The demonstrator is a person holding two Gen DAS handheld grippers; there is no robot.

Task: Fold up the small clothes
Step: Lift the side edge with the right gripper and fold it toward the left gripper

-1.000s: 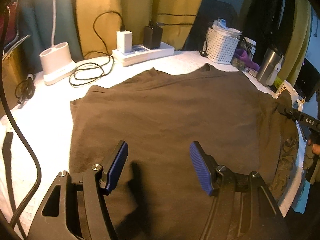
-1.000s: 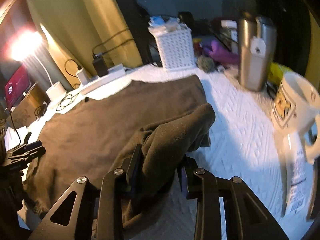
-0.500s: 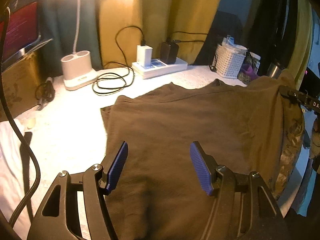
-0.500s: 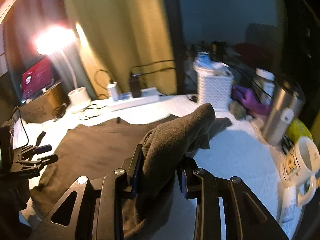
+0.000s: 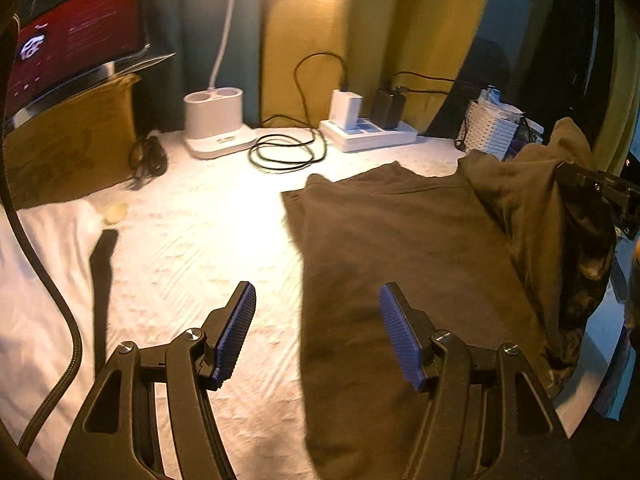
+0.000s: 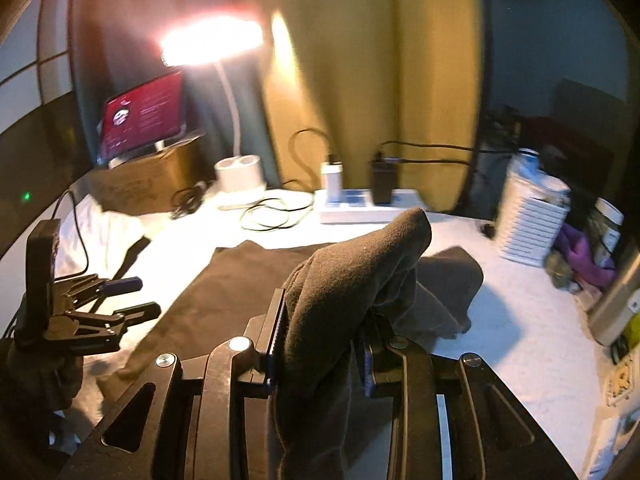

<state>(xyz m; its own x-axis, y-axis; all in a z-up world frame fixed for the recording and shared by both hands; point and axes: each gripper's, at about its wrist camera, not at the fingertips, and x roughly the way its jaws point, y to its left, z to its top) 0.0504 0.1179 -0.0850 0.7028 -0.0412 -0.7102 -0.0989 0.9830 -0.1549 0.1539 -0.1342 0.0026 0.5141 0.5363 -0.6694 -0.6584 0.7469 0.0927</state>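
Observation:
A brown shirt lies flat on the white bedcover. Its right side is lifted into a hanging fold. My right gripper is shut on that bunched brown cloth, which drapes up over the fingers and down between them; the same gripper shows at the right edge of the left wrist view. My left gripper is open with blue pads, hovering over the shirt's left edge, nothing between its fingers. It also appears at the left of the right wrist view.
At the back stand a white lamp base, a coiled black cable, a power strip with chargers and a white basket. A cardboard box with a red-screened laptop sits far left. A steel tumbler is at right.
The right gripper has lifted the shirt's right side up and carried it leftward over the shirt. The left gripper has slid left, from over the shirt's middle to its left edge.

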